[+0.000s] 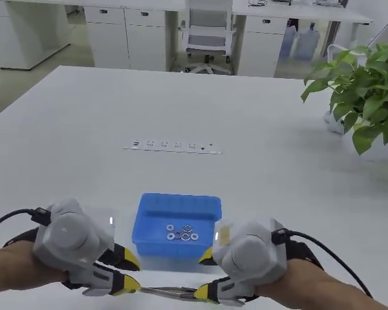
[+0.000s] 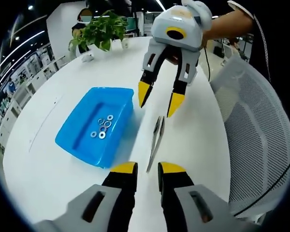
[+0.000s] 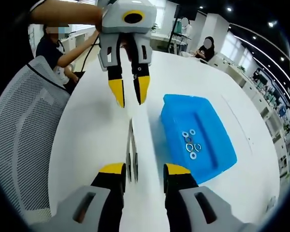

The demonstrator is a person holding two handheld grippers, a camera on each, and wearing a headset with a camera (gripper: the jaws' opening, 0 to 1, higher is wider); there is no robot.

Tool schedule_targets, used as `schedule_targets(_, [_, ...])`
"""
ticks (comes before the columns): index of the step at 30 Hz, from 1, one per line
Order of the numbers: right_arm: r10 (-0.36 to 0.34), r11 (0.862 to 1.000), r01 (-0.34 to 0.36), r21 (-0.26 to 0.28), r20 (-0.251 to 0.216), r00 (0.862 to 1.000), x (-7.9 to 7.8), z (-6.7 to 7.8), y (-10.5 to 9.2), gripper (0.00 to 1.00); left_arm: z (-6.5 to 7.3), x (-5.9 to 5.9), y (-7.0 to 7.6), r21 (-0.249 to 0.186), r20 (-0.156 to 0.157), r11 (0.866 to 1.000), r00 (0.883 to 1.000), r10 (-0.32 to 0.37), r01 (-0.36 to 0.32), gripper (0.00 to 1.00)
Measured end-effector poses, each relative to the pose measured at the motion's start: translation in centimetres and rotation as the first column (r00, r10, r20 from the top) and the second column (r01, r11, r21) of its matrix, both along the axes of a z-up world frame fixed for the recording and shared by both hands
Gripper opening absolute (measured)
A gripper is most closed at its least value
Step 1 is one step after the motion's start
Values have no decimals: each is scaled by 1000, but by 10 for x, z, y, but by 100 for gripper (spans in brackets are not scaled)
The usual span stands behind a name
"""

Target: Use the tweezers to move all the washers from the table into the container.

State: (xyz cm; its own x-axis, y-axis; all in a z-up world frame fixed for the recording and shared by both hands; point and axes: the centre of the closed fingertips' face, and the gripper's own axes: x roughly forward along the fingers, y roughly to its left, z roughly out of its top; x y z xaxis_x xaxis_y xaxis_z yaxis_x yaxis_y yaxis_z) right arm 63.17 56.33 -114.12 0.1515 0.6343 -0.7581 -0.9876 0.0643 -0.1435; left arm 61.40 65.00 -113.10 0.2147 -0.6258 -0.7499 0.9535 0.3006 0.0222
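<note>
Nearest us, the grey, yellow-tipped left gripper [image 1: 130,272] and right gripper [image 1: 205,276] hang released and empty at the head view's bottom edge, with slim steel tweezers [image 1: 169,292] flat on the white table [image 1: 181,110] between them. Small metal washers [image 1: 182,232] rest inside the blue plastic container [image 1: 181,200], centre frame. We judge the transfer finished; next calls only for backing away. Both gripper views give the tweezers' full length; the head view, a sliver.

White table [image 1: 181,106], potted plant [image 1: 367,90], office chair [image 1: 209,29], white cabinets [image 1: 113,39] behind.
</note>
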Motion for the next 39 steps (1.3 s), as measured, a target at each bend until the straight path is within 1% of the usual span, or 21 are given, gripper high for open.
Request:
schedule_targets(3, [-55,998,55,25,-6,998,5,6,-9,38,7,-2,2,-36,1,999,1000,30,-30,26])
schedule_targets(5, [-97,993,97,61,-6,995,10,12,-14,42,11,-3,3,-50,8,998,999,41,-40,28])
schedule_targets(6, [-126,987,128,94,-20,992,11,17,-16,45,15,-2,3,-70,9,996,998,58,-57,29])
schedule_targets(8, [-178,976,182,118,-46,983,14,22,-23,51,20,-2,4,-96,12,992,997,79,-77,34])
schedule_targets(9, [-194,971,199,130,-47,980,15,24,-26,53,22,-2,5,-101,15,991,996,88,-86,36])
schedule_targets(10, [-224,962,228,149,-43,974,18,28,-30,54,25,-2,6,-110,20,990,995,95,-92,38])
schedule_targets(12, [-241,956,244,164,-40,970,19,31,-36,60,30,-2,6,-130,28,985,993,117,-113,44])
schedule_targets(13, [-264,948,267,174,-44,964,20,32,-41,62,31,-2,6,-135,29,984,992,123,-118,47])
schedule_targets(14, [-273,945,277,176,-48,961,18,33,-44,65,35,-1,6,-153,33,979,990,138,-132,50])
schedule_targets(15, [-301,934,305,183,-52,952,19,34,-50,67,38,-1,6,-164,32,976,988,151,-143,53])
schedule_targets(16, [-313,928,318,195,-55,948,18,36,-52,69,39,-2,6,-169,29,973,986,162,-155,54])
schedule_targets(18, [-331,917,336,213,-58,942,16,39,-57,73,42,-5,6,-174,43,971,984,172,-163,59])
schedule_targets(21, [-350,907,355,227,-64,935,11,39,-66,80,45,-10,4,-178,45,968,981,189,-179,66])
schedule_targets(24, [-366,900,372,229,-71,928,5,39,-73,84,51,-10,2,-203,57,959,976,212,-197,72])
schedule_targets(25, [-374,896,380,229,-73,925,3,38,-75,85,53,-10,1,-202,65,959,974,216,-199,73])
schedule_targets(28, [-389,886,395,244,-76,918,0,40,-78,89,53,-8,2,-206,71,955,970,233,-214,80])
schedule_targets(31, [-395,882,400,250,-74,916,-3,41,-79,93,53,-5,4,-207,84,952,965,247,-226,86])
schedule_targets(34, [-400,877,404,260,-72,914,-4,42,-78,96,53,-3,5,-209,83,948,962,262,-240,93])
schedule_targets(36, [-397,876,401,266,-72,915,-6,42,-76,99,53,-2,7,-208,89,946,958,271,-248,98])
schedule_targets(38, [-396,876,400,268,-73,915,-7,42,-74,100,52,-2,7,-201,91,948,959,268,-245,99])
schedule_targets(39, [-394,879,397,262,-67,917,-8,41,-74,100,52,-2,7,-199,90,949,960,265,-243,99])
